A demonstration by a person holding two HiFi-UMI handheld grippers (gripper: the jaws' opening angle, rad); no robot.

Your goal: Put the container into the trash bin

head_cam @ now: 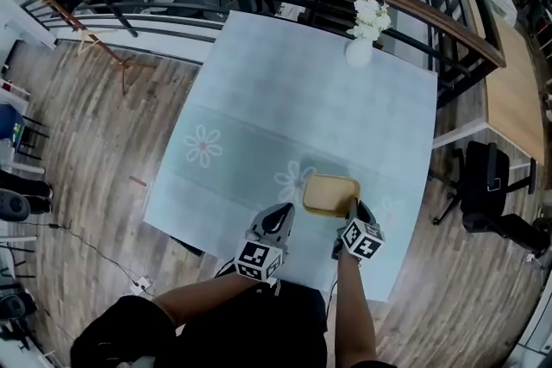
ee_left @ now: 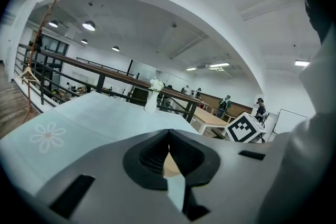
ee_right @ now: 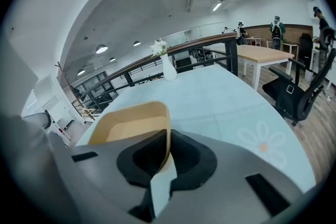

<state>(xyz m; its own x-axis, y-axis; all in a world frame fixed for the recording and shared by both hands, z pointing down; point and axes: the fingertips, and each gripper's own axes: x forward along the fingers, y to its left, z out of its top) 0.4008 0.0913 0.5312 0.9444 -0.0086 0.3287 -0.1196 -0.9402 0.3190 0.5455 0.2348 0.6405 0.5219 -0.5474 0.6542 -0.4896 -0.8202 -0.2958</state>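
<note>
While the container sits at the table's near edge, the right gripper pinches its near right rim; the left gripper is closed, empty. Grasp apparently made; next, lift toward the bin, unseen here.

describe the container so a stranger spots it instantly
Find the pale blue flowered table. Near its close edge, opposite the white vase, is a shallow tan container. It alone is tan, its rim pinched by the right claw.
</note>
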